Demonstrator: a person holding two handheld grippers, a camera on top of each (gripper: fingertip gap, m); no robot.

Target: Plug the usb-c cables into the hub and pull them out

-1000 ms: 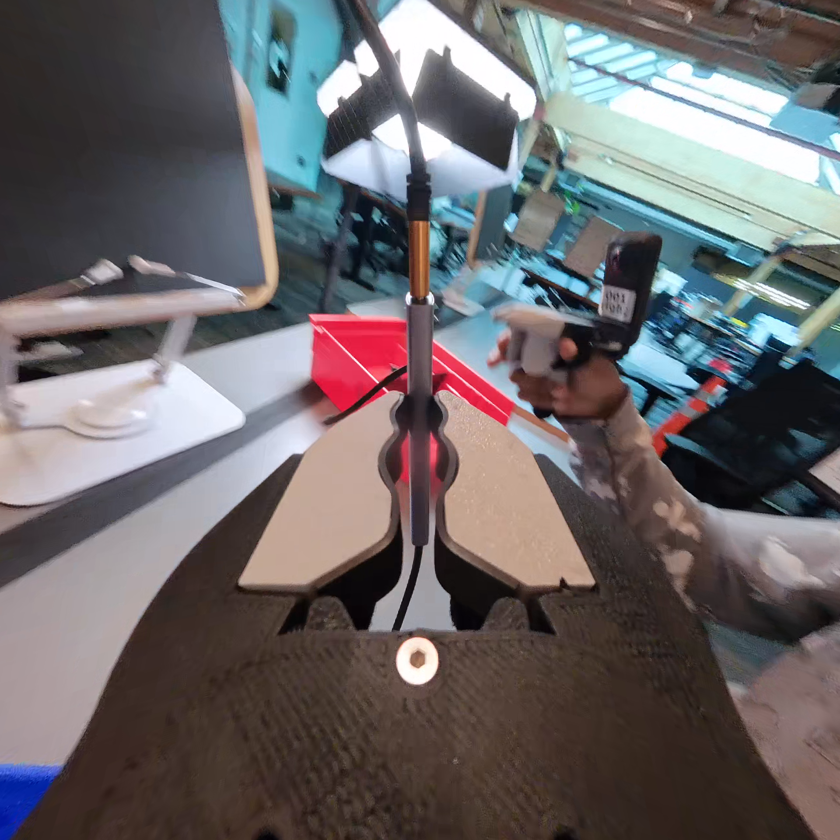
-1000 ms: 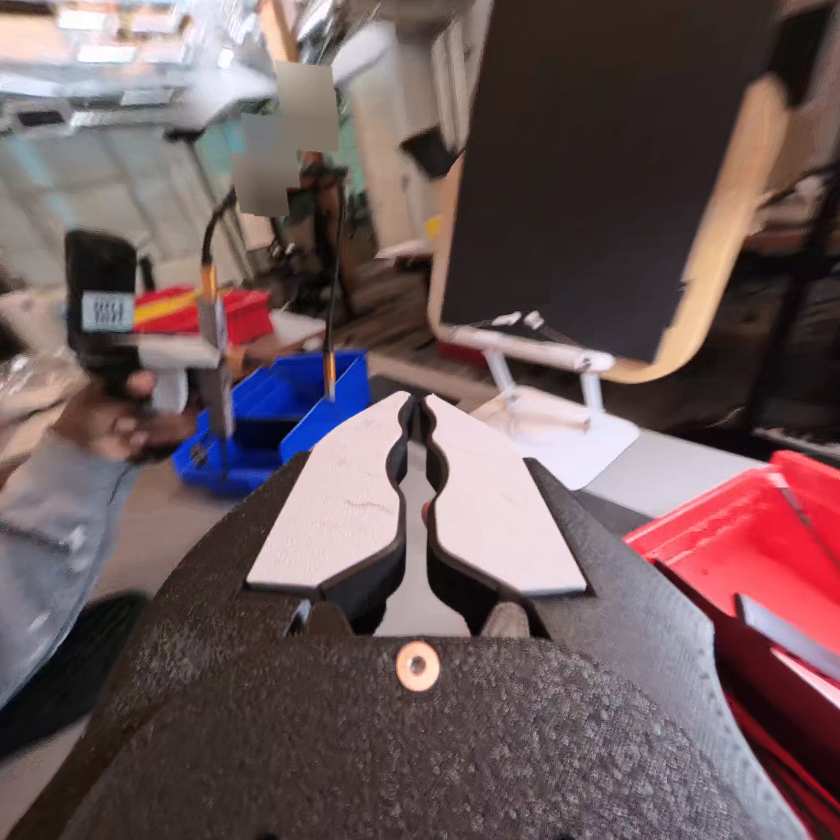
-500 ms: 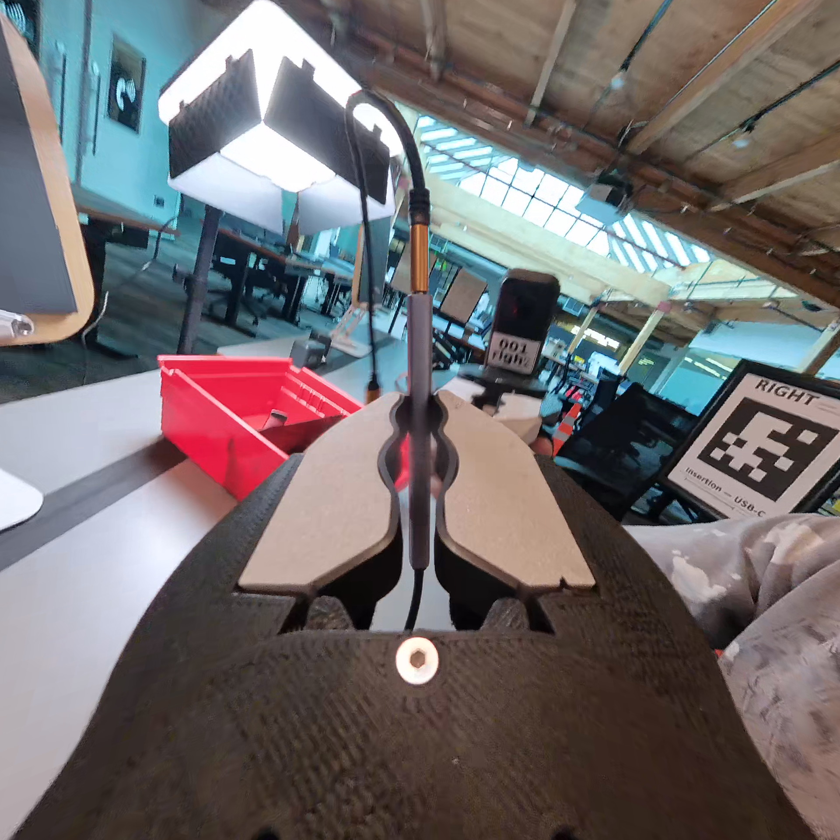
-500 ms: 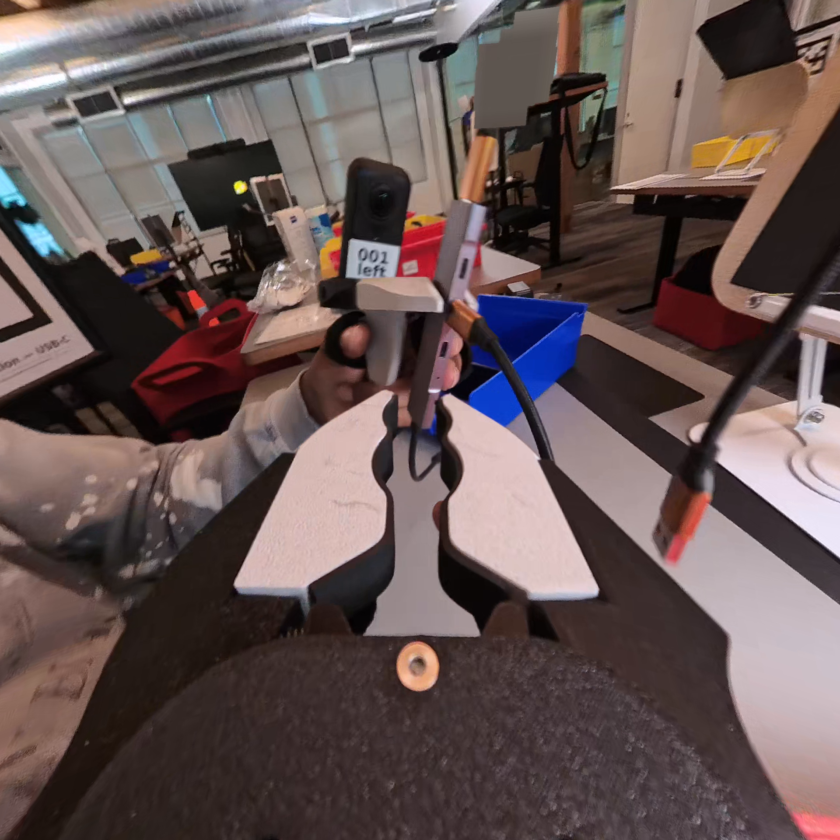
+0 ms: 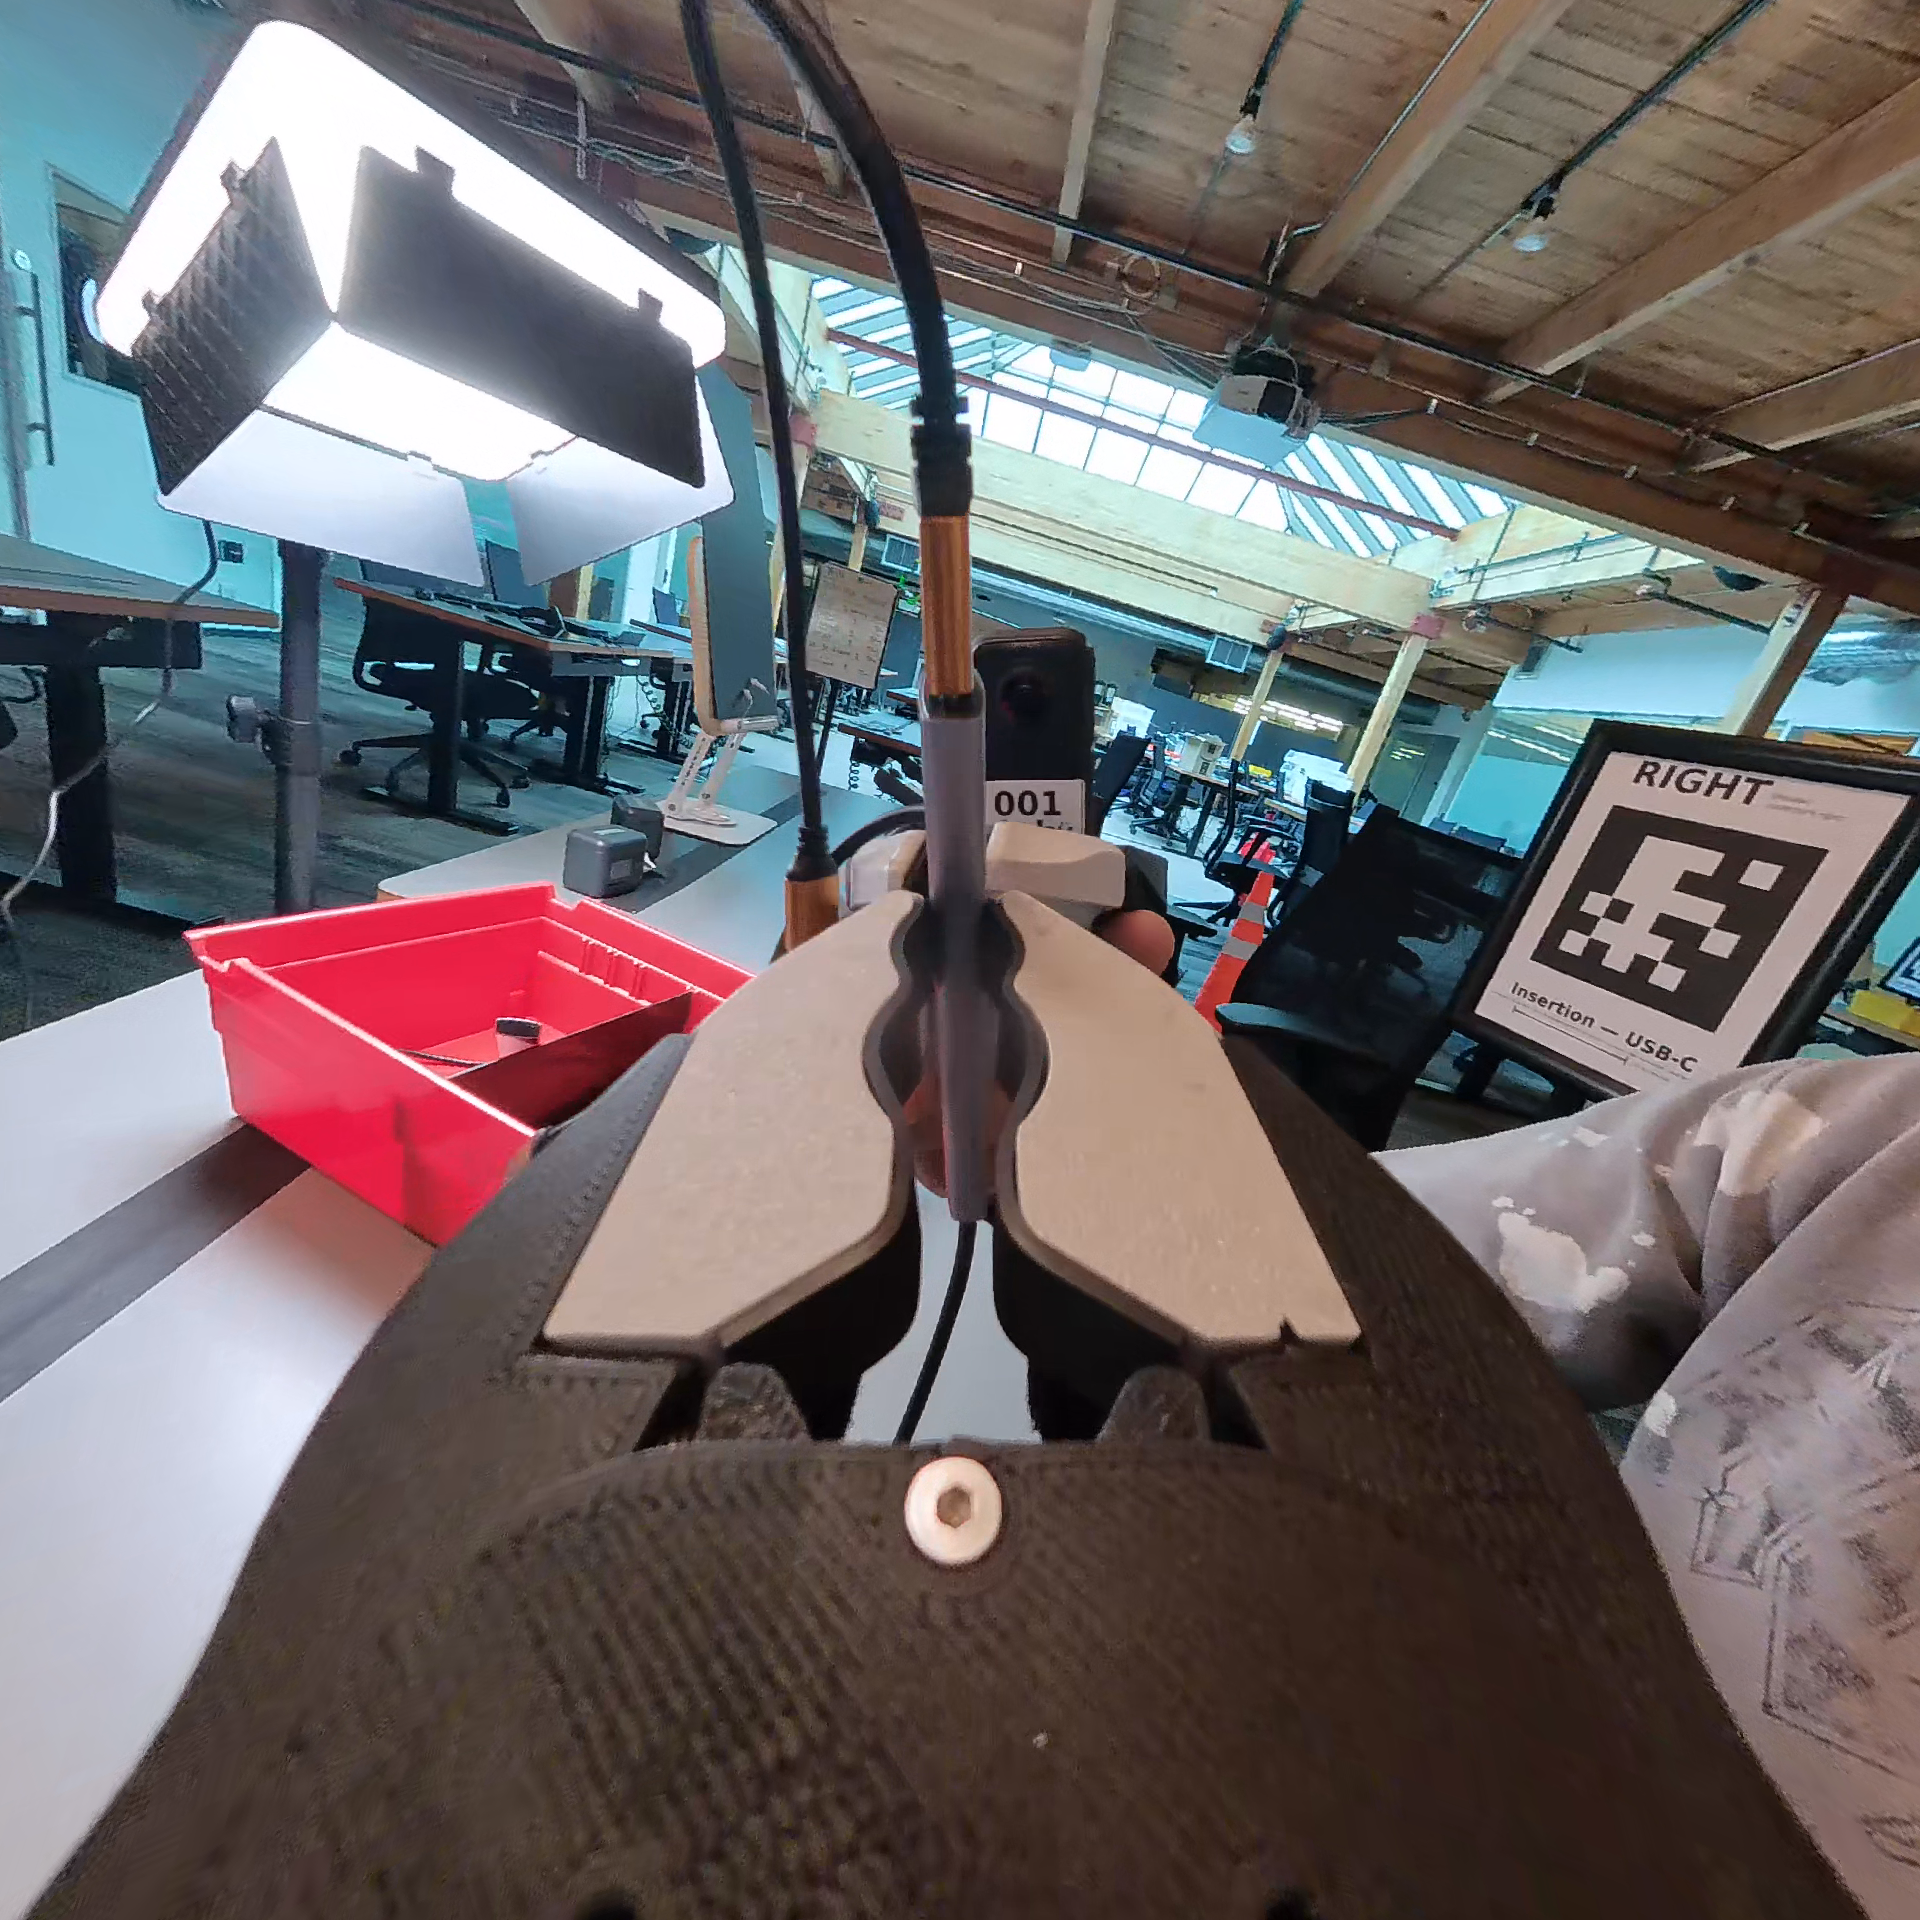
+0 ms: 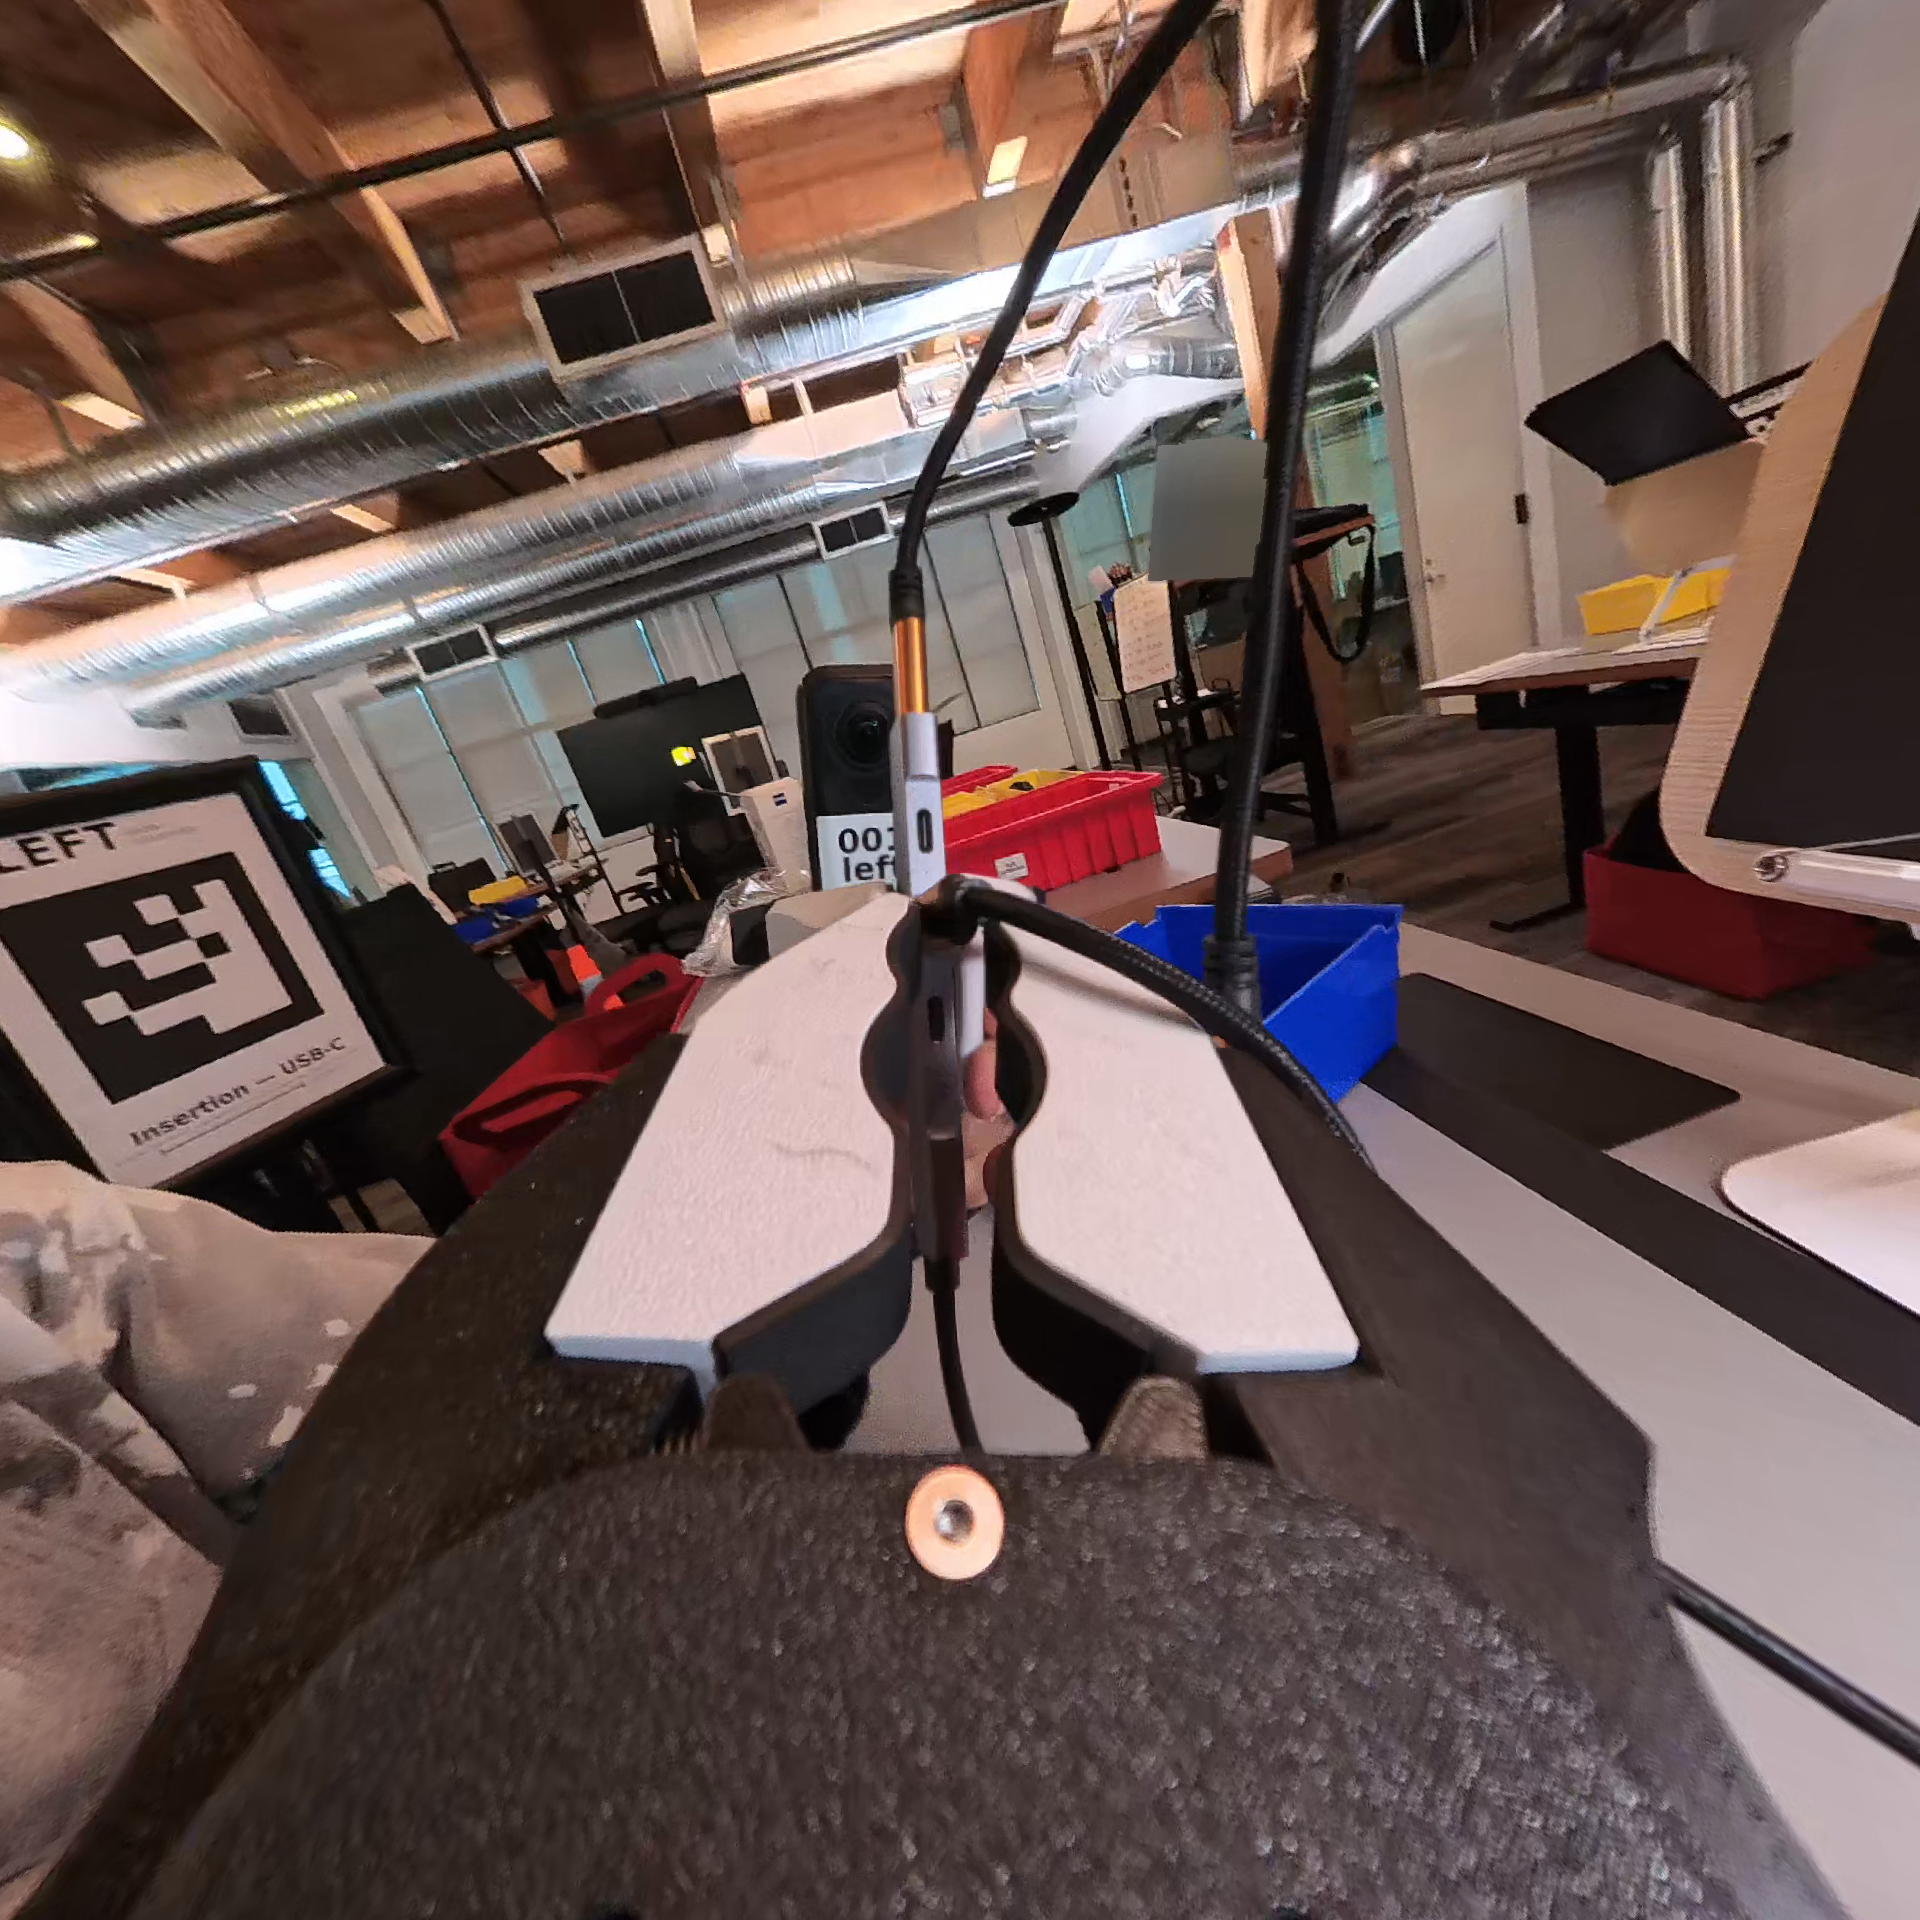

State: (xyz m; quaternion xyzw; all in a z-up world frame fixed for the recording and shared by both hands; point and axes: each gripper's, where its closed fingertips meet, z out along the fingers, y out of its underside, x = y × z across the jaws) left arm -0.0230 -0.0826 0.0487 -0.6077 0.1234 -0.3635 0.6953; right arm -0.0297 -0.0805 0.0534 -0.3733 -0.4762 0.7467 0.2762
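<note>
The left gripper [image 5: 954, 1023] clamps the slim grey metal hub [image 5: 954, 935] upright, one orange-collared black cable [image 5: 945, 582] plugged in on top. Whether the right gripper [image 6: 951, 1023] grips it too, I cannot tell. Best to pull straight along the plug, hub held steady.

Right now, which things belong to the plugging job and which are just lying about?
Job: hub, clamped in left gripper; plugged usb-c cable; loose usb-c cable.
Lying about: red bin; blue bin; studio light; marker board.
</note>
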